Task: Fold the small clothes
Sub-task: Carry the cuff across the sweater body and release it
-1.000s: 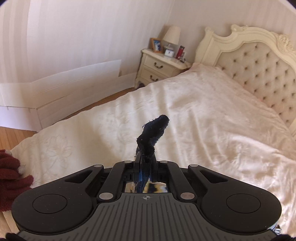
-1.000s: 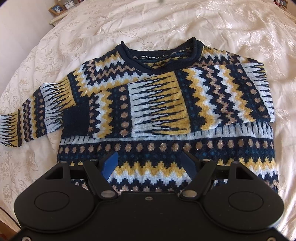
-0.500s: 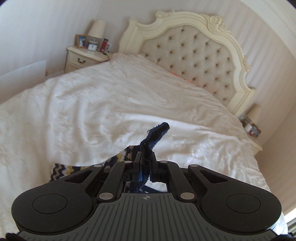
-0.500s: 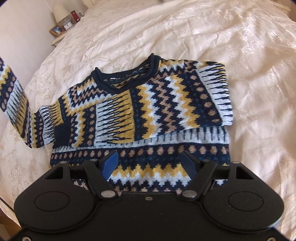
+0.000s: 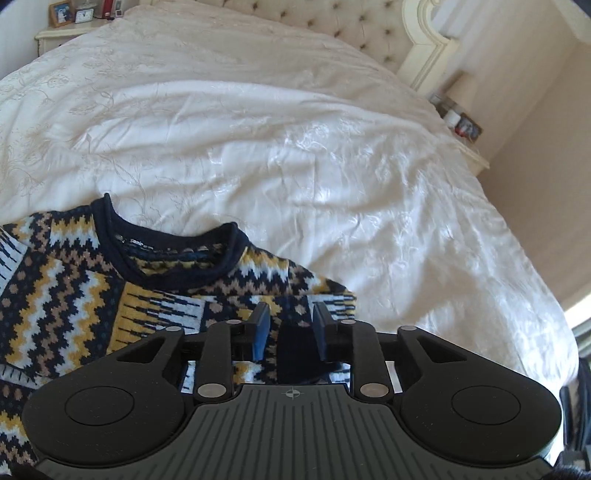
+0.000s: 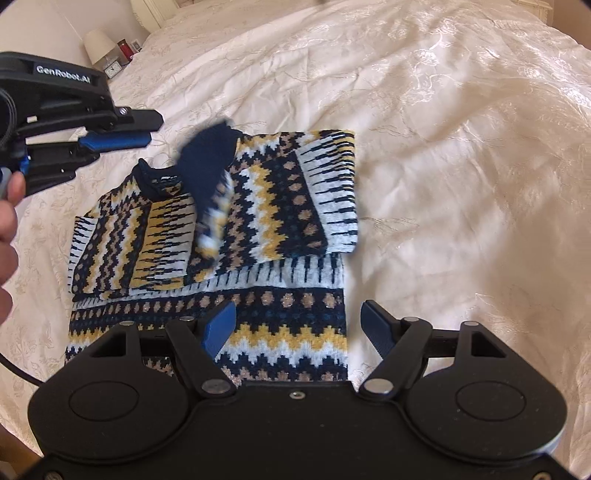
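My left gripper (image 5: 289, 325) and right gripper (image 6: 299, 326) are matte black, each with two round discs, silver screws and blue pads on the jaws. The left one's side carries white "GenRobot.AI" lettering; a black cable (image 6: 14, 369) trails behind it.

White lettering reading "GenRobot.AI" stands on the black body of the left hand-held gripper (image 6: 114, 142), seen at the upper left of the right wrist view. Inside the neckline of the sweater (image 5: 66, 306) a small light mark is printed on the dark band; it looks like a brand word but is too small and blurred to read in either view. A small clock (image 5: 84, 15) on the nightstand has a face too small to read.
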The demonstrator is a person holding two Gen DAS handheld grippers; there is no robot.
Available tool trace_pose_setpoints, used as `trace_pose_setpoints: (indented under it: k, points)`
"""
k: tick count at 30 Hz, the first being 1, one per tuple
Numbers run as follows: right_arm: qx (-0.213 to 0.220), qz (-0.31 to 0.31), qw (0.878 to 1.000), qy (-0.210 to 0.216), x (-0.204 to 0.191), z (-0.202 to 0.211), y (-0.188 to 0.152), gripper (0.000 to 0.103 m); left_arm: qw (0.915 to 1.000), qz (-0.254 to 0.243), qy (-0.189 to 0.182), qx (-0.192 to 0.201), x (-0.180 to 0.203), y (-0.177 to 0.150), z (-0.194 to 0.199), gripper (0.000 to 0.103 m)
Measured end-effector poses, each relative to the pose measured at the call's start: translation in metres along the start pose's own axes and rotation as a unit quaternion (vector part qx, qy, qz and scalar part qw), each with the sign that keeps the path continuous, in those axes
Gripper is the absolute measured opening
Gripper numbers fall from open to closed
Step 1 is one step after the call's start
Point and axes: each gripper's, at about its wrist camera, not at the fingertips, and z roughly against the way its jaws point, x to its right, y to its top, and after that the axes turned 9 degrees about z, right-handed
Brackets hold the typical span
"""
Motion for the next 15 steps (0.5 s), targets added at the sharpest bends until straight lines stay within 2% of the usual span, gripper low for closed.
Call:
trace_pose_setpoints:
  k: [3,4,7,10,15]
  points:
    - [0.003,-0.005,1.000,-0.004,0.001,-0.003,0.001,0.077,0.9993,-0.034,-0.012,-0.005,0.004,-0.011,0.009,0.031]
    - [0.004,-0.006,1.000,-0.007,0.001,-0.005,0.002,0.077,0.9988,-0.048,-0.013,-0.005,0.004,-0.015,0.015,0.035]
    - [0.010,-0.011,1.000,-0.019,-0.001,-0.011,0.006,0.077,0.9968,-0.080,-0.005,0.004,-0.004,-0.023,0.032,0.039]
    - [0.021,-0.018,0.999,-0.025,-0.002,-0.018,0.016,0.077,0.9962,-0.081,0.032,0.003,-0.029,-0.021,0.025,0.040]
    - [0.043,-0.021,0.999,-0.027,-0.003,-0.031,0.040,0.075,0.9932,-0.032,0.112,-0.006,-0.104,-0.003,0.019,0.040]
